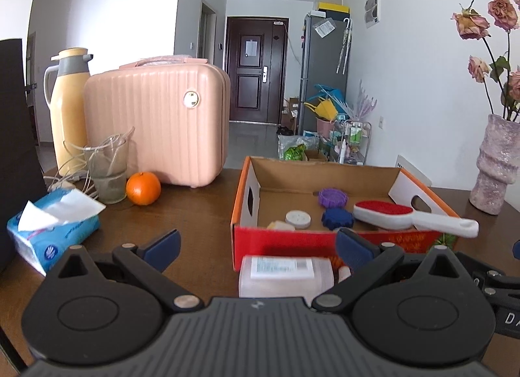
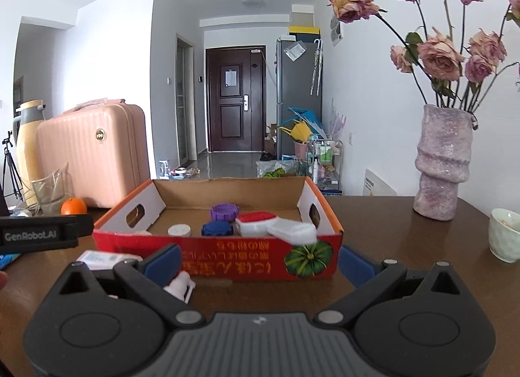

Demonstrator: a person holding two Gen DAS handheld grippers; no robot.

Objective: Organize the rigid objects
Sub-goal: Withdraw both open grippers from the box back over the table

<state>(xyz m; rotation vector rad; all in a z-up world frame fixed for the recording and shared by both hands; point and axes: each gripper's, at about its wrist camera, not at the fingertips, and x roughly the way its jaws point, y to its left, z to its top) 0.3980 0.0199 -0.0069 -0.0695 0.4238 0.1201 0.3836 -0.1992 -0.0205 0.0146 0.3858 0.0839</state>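
Left gripper (image 1: 256,247) open wide, empty, straddling the clear plastic bottle (image 1: 286,274) lying on its side at 6 o'clock of the cardboard box (image 1: 247,195), likely next pick. Right gripper (image 2: 260,263) open, empty, facing the box front. Box holds purple gear lid (image 1: 332,197), blue gear lid (image 1: 337,218), white disc (image 1: 298,218); lint brush (image 1: 406,216) overhangs the rim. Dark wood worktop (image 1: 195,211); orange (image 1: 143,188) at 9 o'clock, vase (image 2: 443,162) at 3. Hallway beyond.
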